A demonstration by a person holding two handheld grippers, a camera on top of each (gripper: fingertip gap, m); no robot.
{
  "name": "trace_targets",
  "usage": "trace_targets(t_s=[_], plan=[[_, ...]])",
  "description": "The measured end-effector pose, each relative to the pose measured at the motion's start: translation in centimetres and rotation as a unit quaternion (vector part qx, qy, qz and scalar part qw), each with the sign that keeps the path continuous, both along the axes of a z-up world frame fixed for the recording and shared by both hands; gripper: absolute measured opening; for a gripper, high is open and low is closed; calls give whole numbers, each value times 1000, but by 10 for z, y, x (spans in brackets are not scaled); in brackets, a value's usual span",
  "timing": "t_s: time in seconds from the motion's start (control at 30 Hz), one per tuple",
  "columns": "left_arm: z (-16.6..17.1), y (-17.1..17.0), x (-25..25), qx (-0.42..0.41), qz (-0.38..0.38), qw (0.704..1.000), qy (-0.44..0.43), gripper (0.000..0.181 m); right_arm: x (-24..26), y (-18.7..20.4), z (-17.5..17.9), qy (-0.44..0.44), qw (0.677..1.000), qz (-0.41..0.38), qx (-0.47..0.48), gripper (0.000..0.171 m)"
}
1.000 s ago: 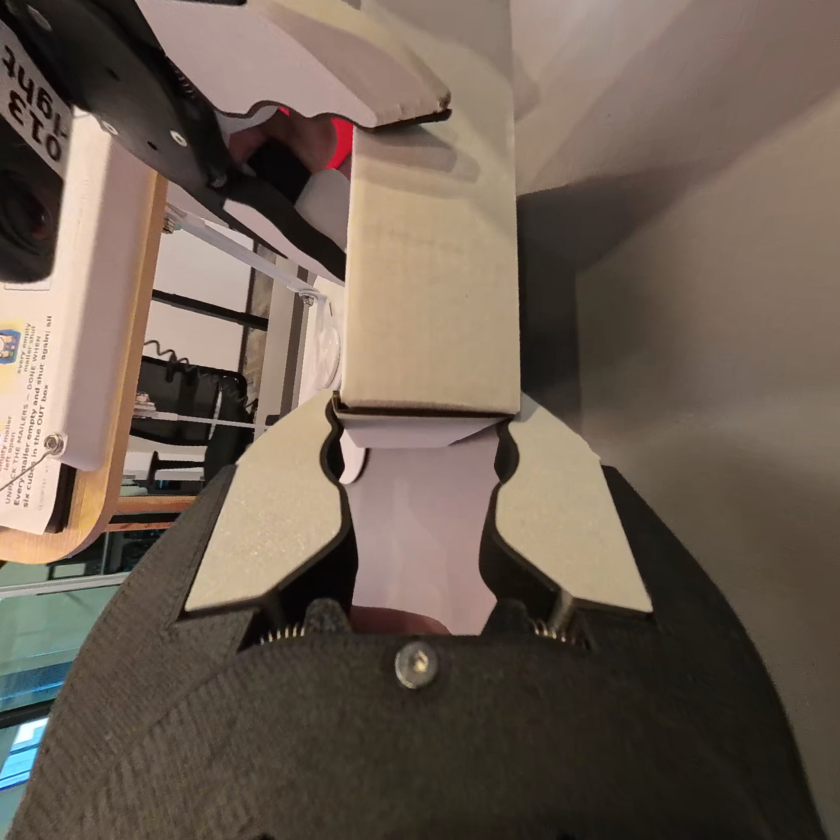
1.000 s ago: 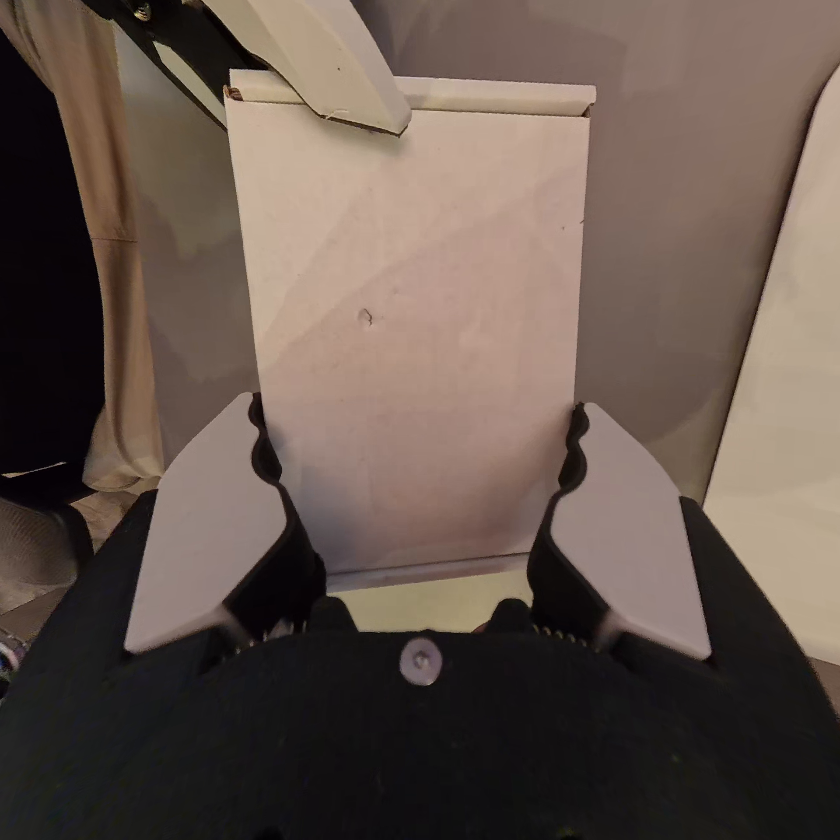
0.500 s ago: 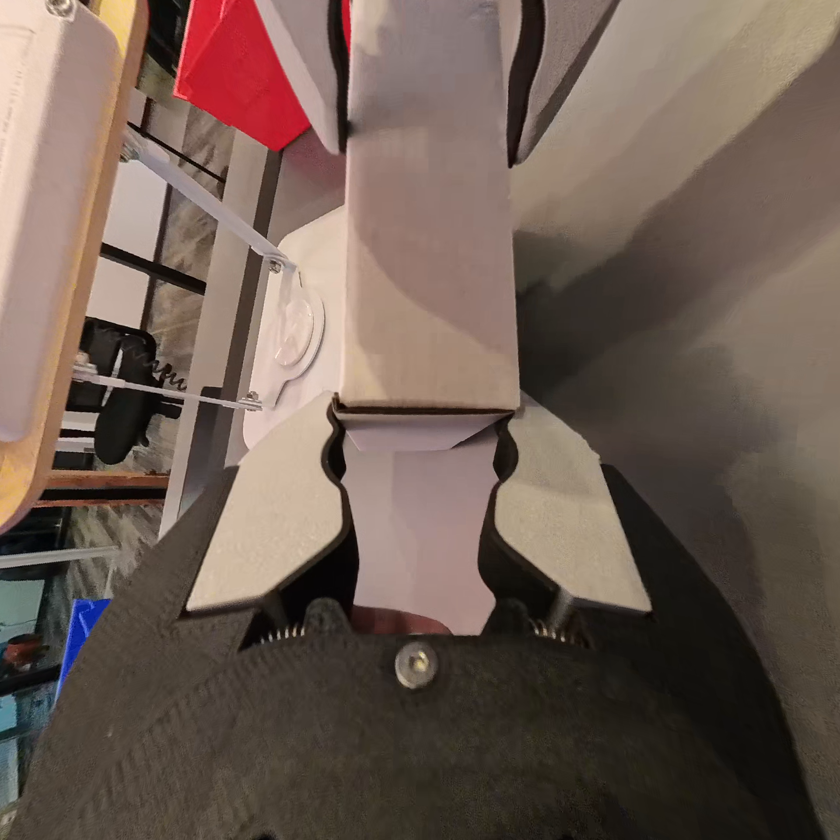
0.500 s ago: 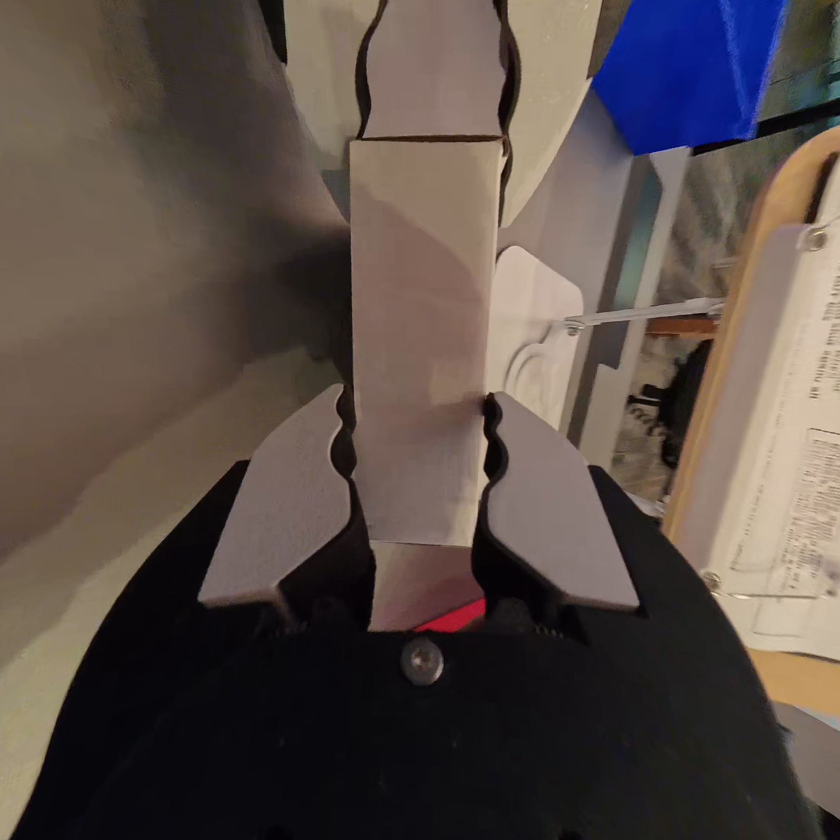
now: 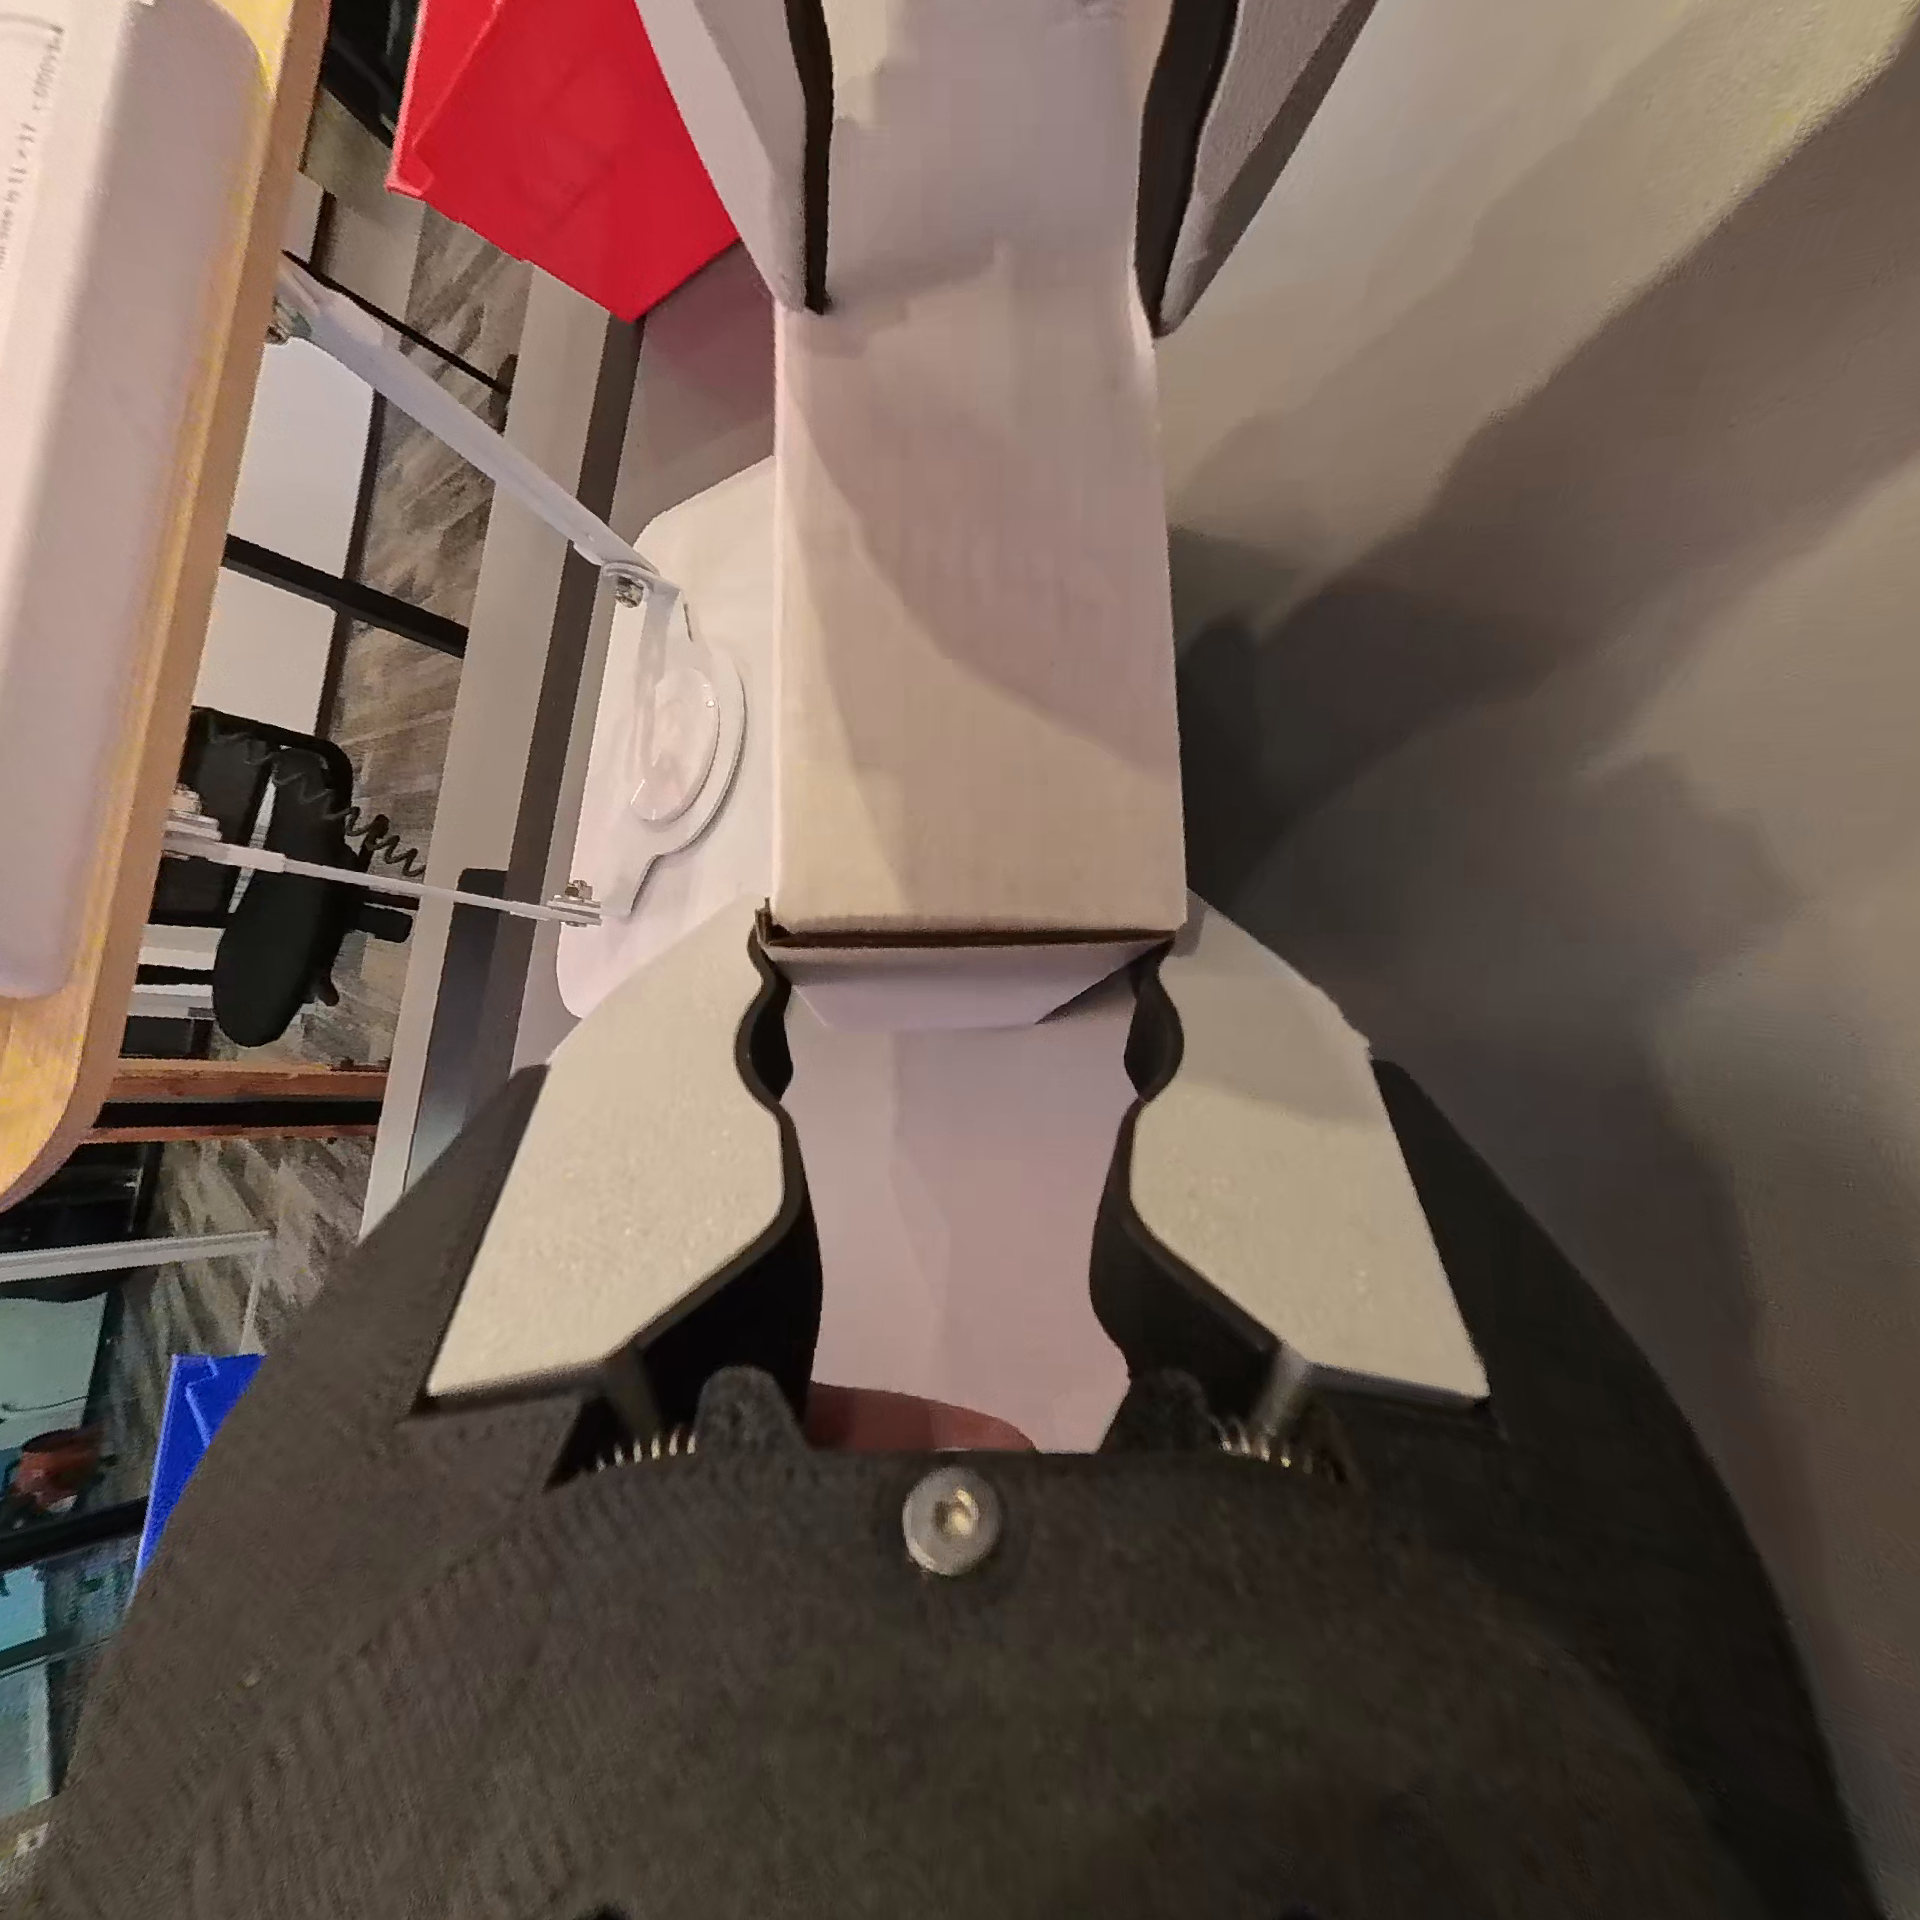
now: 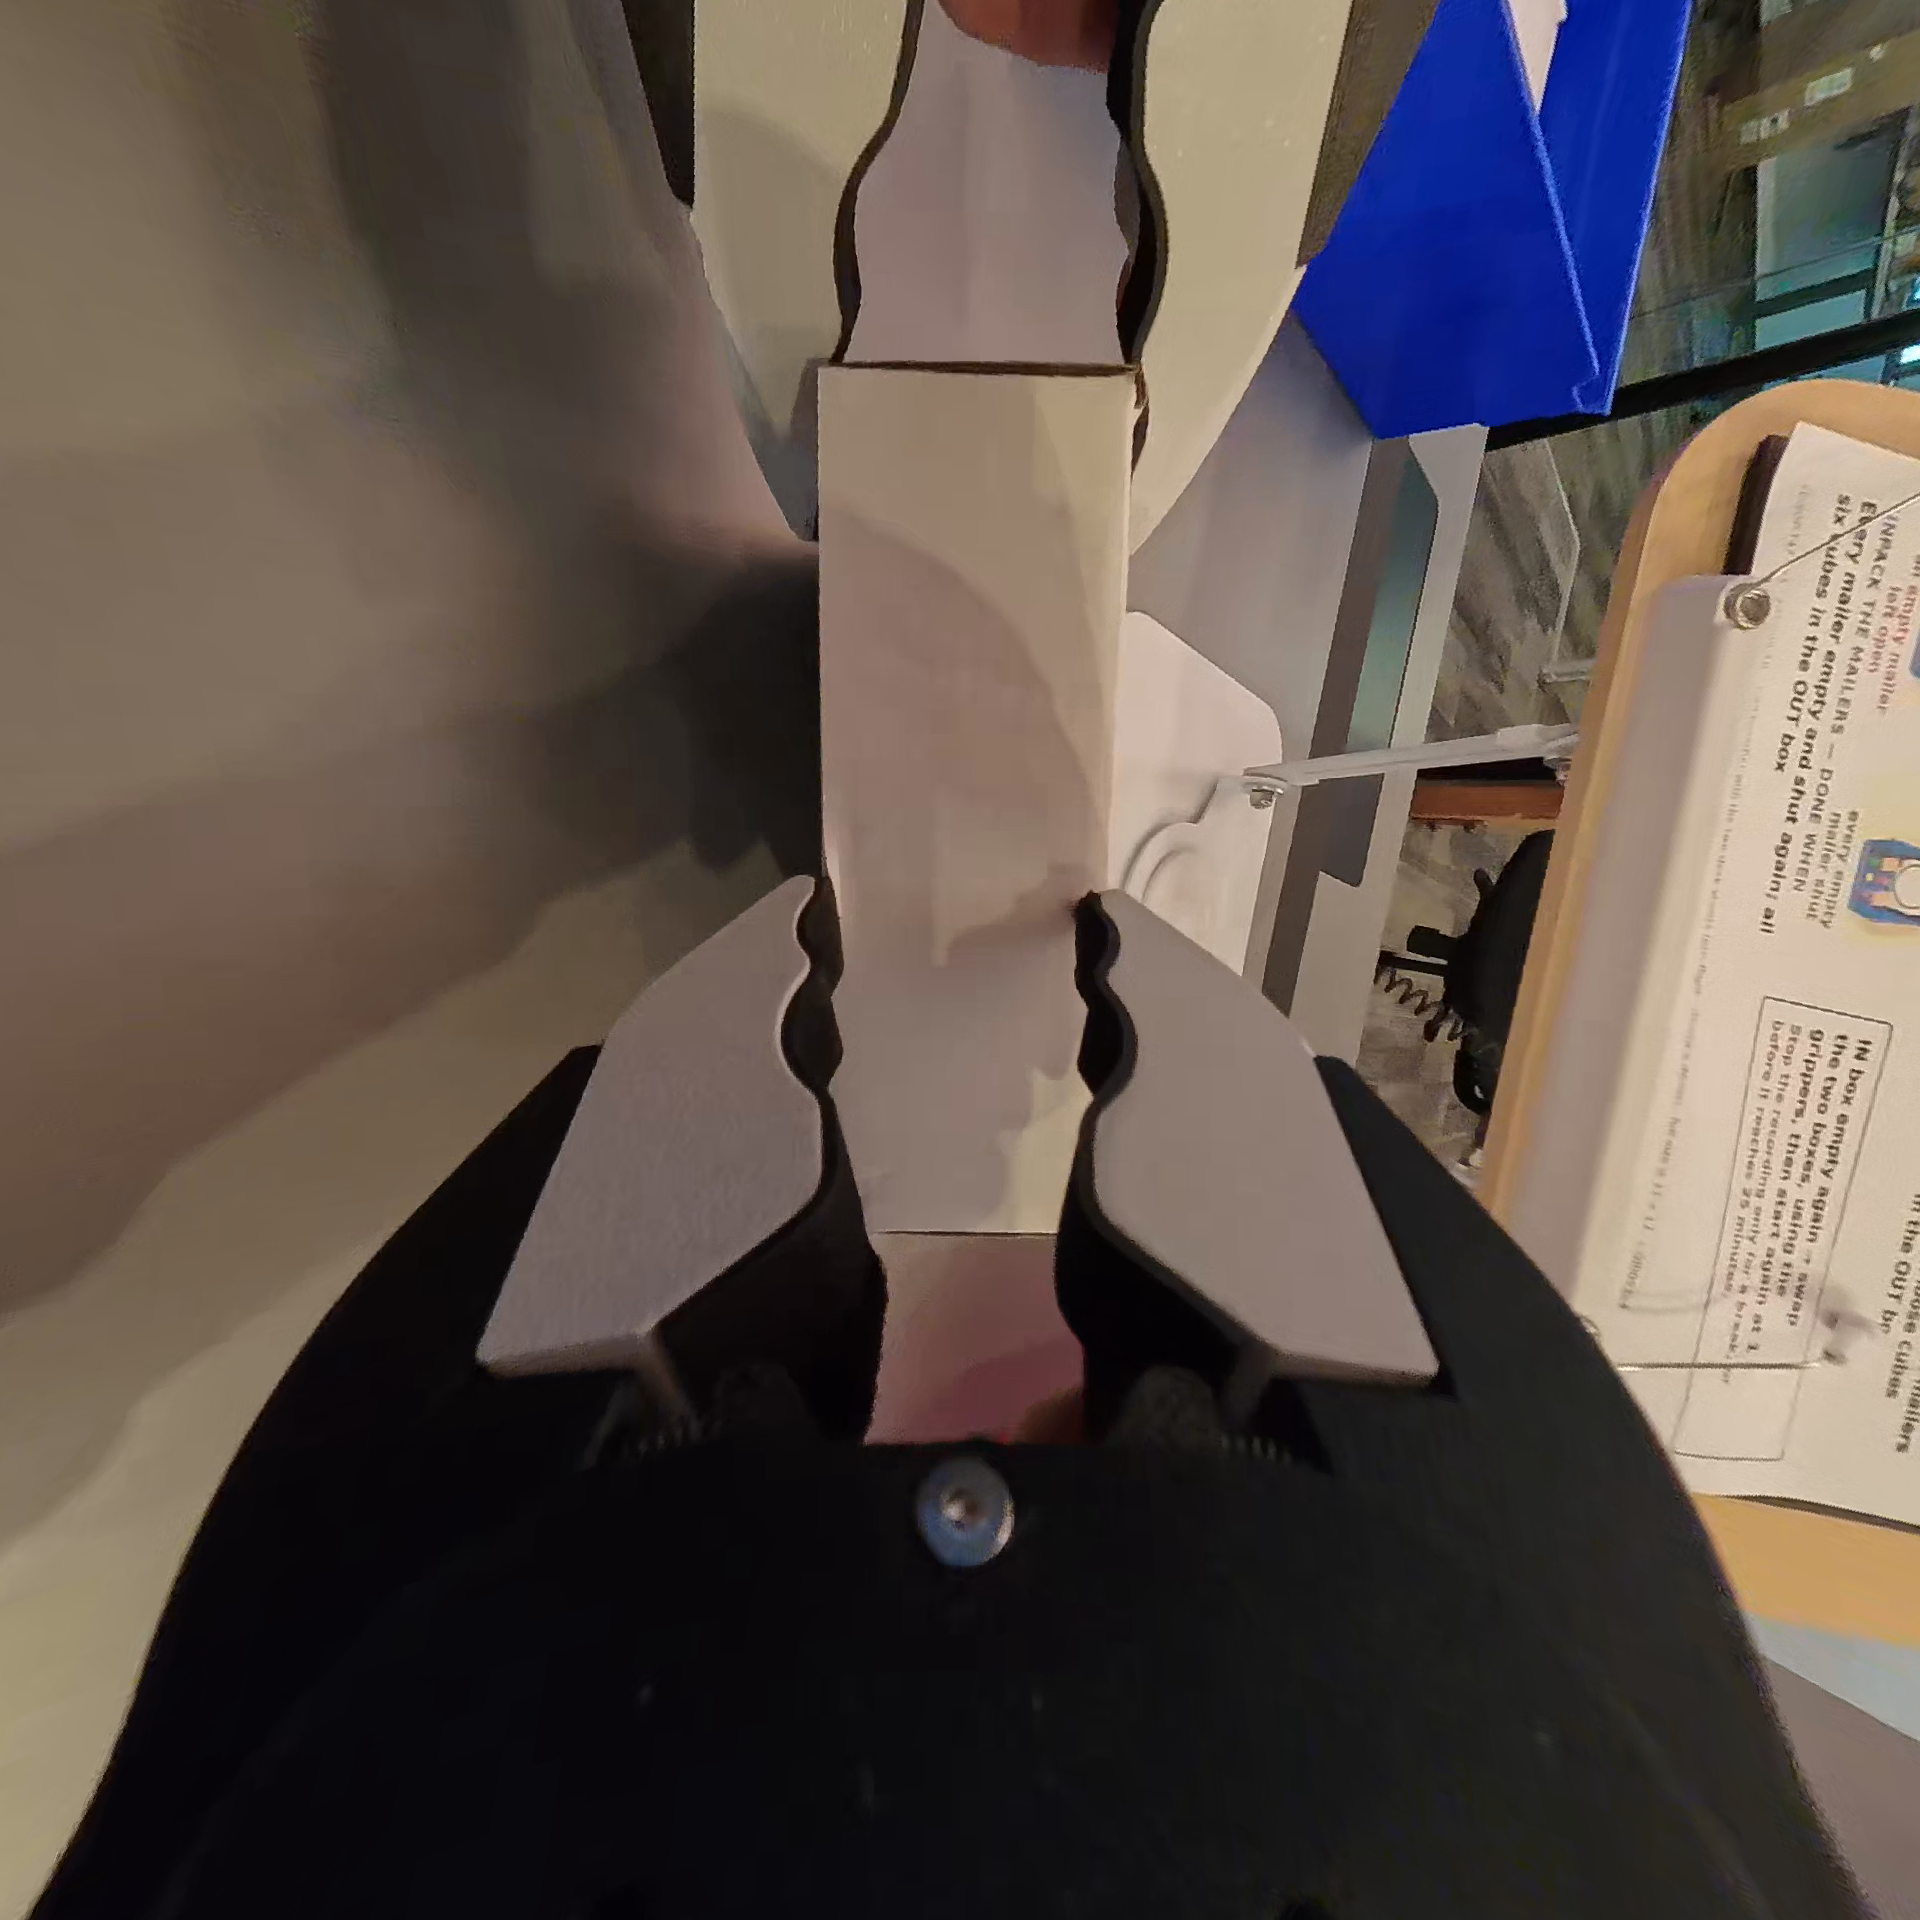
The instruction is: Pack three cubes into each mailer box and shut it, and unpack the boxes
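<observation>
The left gripper and the right gripper are each clenching an opposite end of one white mailer box, which is hanging in the air between them, clear of the worktop, with a red bin and a blue bin beyond. The box appears shut, so it is likely being carried, whether packed or emptied cannot be told. The next move is calling for level travel, both grips being kept firm until it is resting on a surface.
</observation>
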State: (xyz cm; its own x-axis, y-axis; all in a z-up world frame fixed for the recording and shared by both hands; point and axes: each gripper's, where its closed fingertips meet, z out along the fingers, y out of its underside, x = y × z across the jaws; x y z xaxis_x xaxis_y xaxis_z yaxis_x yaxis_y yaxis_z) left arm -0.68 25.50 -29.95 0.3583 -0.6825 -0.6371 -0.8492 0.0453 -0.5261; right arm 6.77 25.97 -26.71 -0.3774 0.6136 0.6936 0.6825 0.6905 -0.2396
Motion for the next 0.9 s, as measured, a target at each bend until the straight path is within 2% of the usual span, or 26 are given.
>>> trace_targets(t_s=[0.07,0.3,0.4,0.5,0.9], plan=[[1,1,-2,-5,5,1000,-2,63,0,0,-2,-6,1000,1,-4,28],[1,3,-4,-17,13,1000,-16,63,-3,3,2,28,998,5,57,28],[2,3,-8,-27,16,999,-25,62,-5,1,3,49,993,14,102,10],[1,3,-7,-21,17,999,-18,62,-3,2,2,53,993,7,107,8],[0,5,-7,-8,21,999,27,62,2,-3,0,76,997,-11,0,0]])
